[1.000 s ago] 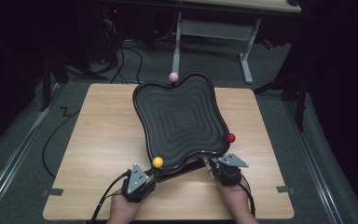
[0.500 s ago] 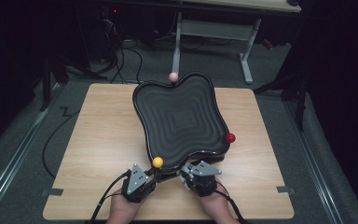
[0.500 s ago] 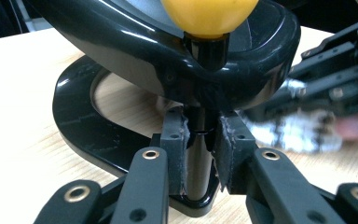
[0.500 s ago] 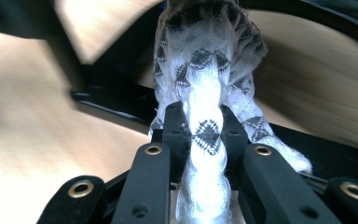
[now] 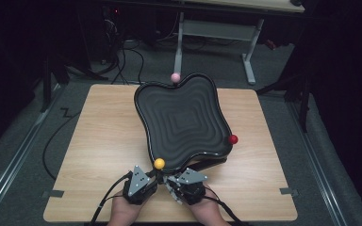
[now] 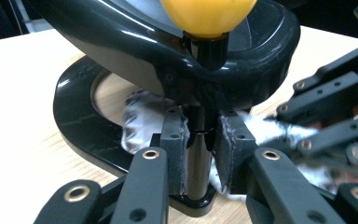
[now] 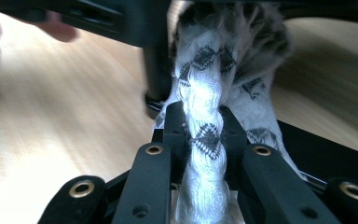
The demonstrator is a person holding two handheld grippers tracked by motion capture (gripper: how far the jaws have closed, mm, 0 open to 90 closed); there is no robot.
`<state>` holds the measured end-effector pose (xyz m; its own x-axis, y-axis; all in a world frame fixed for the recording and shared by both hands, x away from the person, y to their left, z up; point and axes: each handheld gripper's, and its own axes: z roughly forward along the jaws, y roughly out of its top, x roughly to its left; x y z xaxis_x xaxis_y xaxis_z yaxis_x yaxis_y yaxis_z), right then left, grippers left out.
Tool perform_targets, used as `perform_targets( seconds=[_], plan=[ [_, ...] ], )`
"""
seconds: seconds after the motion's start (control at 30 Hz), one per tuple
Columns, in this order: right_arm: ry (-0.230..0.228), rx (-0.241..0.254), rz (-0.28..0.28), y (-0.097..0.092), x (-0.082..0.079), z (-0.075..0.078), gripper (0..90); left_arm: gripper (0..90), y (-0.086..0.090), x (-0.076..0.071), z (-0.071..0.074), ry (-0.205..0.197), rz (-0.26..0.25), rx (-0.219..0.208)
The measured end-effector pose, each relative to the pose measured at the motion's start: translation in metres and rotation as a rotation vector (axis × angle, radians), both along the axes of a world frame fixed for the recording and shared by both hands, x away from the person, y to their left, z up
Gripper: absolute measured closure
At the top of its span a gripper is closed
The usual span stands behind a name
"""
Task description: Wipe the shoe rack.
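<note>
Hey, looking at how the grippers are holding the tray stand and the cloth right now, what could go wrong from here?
1. The left gripper clamps the thin black post under the yellow knob. Twisting or pulling there might tip the raised black tray.
2. The right gripper pinches a bunched white cloth beside that post. It could snag on the post or the stand's base.
3. Both grippers sit very close together, so they may knock each other.

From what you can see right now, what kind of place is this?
Probably a lab or recording workspace, not a home: a bare wooden table stands in a dark room, cables lie on the grey floor, and a metal desk frame stands behind.
</note>
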<state>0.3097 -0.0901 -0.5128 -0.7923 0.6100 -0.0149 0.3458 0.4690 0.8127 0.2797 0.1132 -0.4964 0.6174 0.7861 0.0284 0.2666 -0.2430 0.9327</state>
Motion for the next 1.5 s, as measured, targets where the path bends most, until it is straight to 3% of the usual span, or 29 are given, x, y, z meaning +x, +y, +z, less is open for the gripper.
perform_targets(
  seconds=[0.2,0.63,0.73,0.93,1.23,1.5],
  plan=[
    [-0.021,-0.016,-0.092,-0.025,0.009,0.002,78.6,74.5,0.0,0.0,0.0,0.001,-0.004,0.001],
    [-0.091,-0.064,-0.411,-0.104,0.046,0.004,78.4,74.5,0.001,0.001,0.001,0.006,-0.009,0.002],
    [-0.115,-0.074,-0.452,-0.115,0.05,0.006,78.8,74.5,0.001,0.001,0.001,0.006,-0.008,0.001],
    [-0.118,-0.078,-0.452,-0.115,0.051,0.005,78.8,74.5,0.001,0.001,0.001,0.006,-0.007,0.0],
    [-0.074,-0.042,-0.41,-0.108,0.048,0.002,78.8,74.5,0.001,0.001,0.001,0.007,-0.007,-0.002],
    [-0.069,-0.026,-0.266,-0.07,0.03,0.001,78.6,74.5,0.001,0.001,0.0,0.007,-0.007,-0.004]
  ],
)
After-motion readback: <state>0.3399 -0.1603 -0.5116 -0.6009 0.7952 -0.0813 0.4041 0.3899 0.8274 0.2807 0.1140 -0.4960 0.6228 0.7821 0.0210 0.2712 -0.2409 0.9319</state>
